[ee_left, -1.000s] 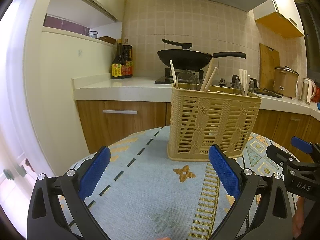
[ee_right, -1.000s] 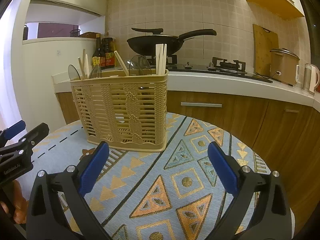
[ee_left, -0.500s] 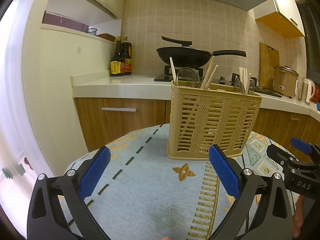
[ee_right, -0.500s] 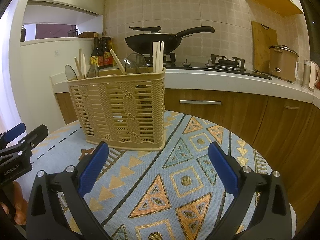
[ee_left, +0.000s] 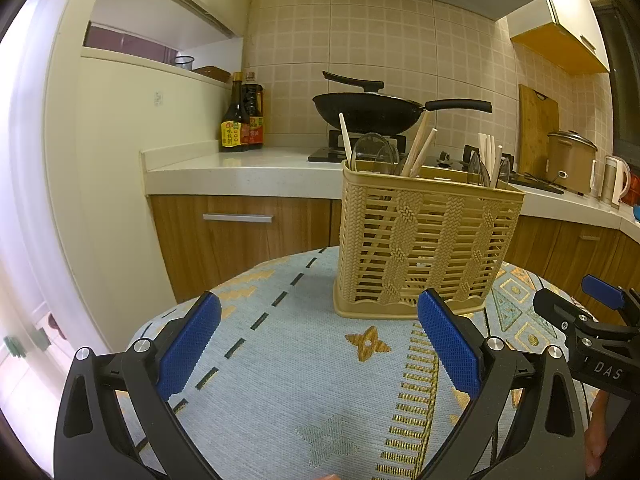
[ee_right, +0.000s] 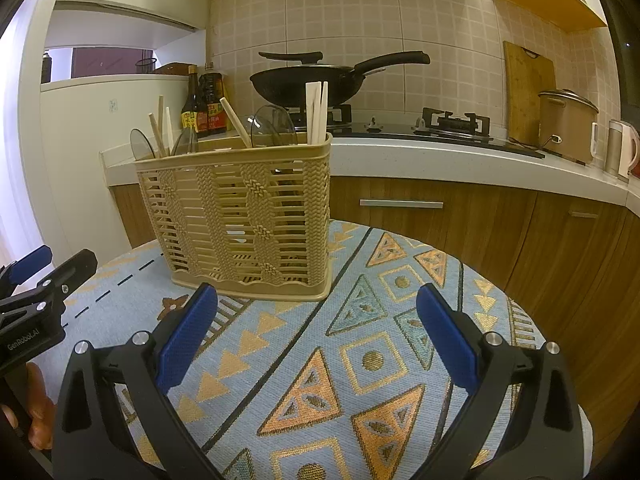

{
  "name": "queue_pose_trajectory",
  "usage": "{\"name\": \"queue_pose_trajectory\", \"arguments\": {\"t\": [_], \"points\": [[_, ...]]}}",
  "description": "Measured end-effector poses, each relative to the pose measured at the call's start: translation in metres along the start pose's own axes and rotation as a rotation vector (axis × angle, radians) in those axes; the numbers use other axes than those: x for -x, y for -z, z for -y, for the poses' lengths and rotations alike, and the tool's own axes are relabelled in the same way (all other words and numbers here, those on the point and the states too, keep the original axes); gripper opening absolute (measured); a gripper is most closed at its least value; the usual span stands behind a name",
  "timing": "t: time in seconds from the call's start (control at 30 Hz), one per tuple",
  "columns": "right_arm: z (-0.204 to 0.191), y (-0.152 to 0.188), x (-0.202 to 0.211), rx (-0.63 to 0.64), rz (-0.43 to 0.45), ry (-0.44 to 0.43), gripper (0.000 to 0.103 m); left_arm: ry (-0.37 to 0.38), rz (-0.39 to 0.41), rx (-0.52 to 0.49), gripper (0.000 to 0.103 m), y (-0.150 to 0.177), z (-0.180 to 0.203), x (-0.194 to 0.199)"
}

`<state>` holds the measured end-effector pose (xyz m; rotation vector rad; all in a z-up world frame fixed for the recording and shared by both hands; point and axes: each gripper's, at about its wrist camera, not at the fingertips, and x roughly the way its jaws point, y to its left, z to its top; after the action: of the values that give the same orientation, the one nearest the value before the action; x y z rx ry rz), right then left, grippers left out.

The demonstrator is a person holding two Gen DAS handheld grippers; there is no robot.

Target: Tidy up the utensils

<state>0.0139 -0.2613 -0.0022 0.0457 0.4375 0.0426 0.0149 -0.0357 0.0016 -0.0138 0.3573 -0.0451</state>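
A tan woven plastic utensil basket (ee_left: 424,248) stands upright on the round table; it also shows in the right wrist view (ee_right: 244,216). Wooden chopsticks (ee_left: 418,146) and clear plastic spoons (ee_left: 374,148) stick up out of it; the chopsticks (ee_right: 316,112) and the spoons (ee_right: 274,126) show from the right too. My left gripper (ee_left: 320,340) is open and empty, in front of the basket. My right gripper (ee_right: 318,332) is open and empty, in front of the basket's right part. Each gripper shows at the edge of the other's view.
The table wears a patterned blue and orange cloth (ee_left: 288,364). Behind it runs a kitchen counter (ee_left: 248,172) with sauce bottles (ee_left: 242,118), a black wok (ee_left: 368,110) on the stove, a rice cooker (ee_right: 568,124) and a kettle (ee_right: 622,146).
Both grippers have drawn slightly back and lower from the basket; the basket sits a little higher in both views. Both stay open and empty.
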Motion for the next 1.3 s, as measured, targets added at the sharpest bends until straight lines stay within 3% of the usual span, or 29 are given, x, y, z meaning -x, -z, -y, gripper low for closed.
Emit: {"name": "queue_pose_trajectory", "arguments": {"t": [1.3], "points": [[0.0017, 0.0028, -0.0033, -0.012, -0.019, -0.014, 0.095, 0.004, -0.011, -0.001, 0.095, 0.0034, -0.0011, -0.0034]]}}
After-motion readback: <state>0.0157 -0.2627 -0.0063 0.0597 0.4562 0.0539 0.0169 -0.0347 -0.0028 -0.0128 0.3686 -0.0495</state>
